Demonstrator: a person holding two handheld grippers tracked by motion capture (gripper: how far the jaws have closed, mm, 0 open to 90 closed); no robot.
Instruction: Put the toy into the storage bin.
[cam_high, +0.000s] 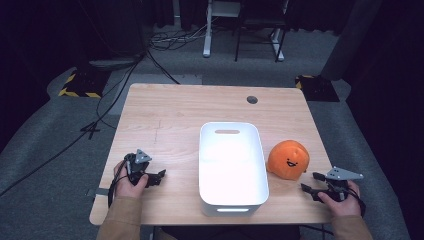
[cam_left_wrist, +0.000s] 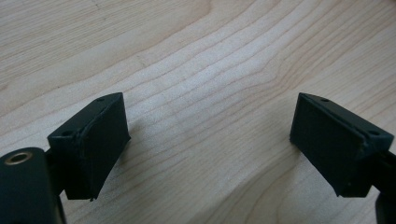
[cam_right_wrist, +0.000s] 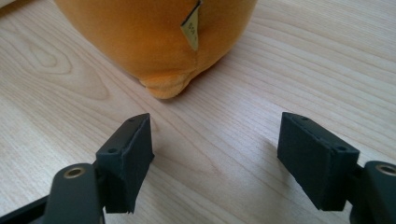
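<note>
An orange plush toy (cam_high: 288, 159) with a small smiling face sits on the wooden table right of a white bin (cam_high: 231, 167). My right gripper (cam_high: 311, 183) rests on the table just in front of the toy, jaws open, nothing between them. In the right gripper view the plush toy (cam_right_wrist: 154, 42) sits a short way beyond the jaws, a small tag hanging from it, and the right gripper (cam_right_wrist: 215, 156) is empty. My left gripper (cam_high: 159, 176) lies near the table's front left, left of the bin. Its jaws stand wide apart over bare wood (cam_left_wrist: 210, 140).
The white bin's rim (cam_high: 201, 160) stands between the two hands, its inside empty. A round cable hole (cam_high: 252, 99) is at the table's far right. Cables and desk legs lie on the floor beyond the far edge.
</note>
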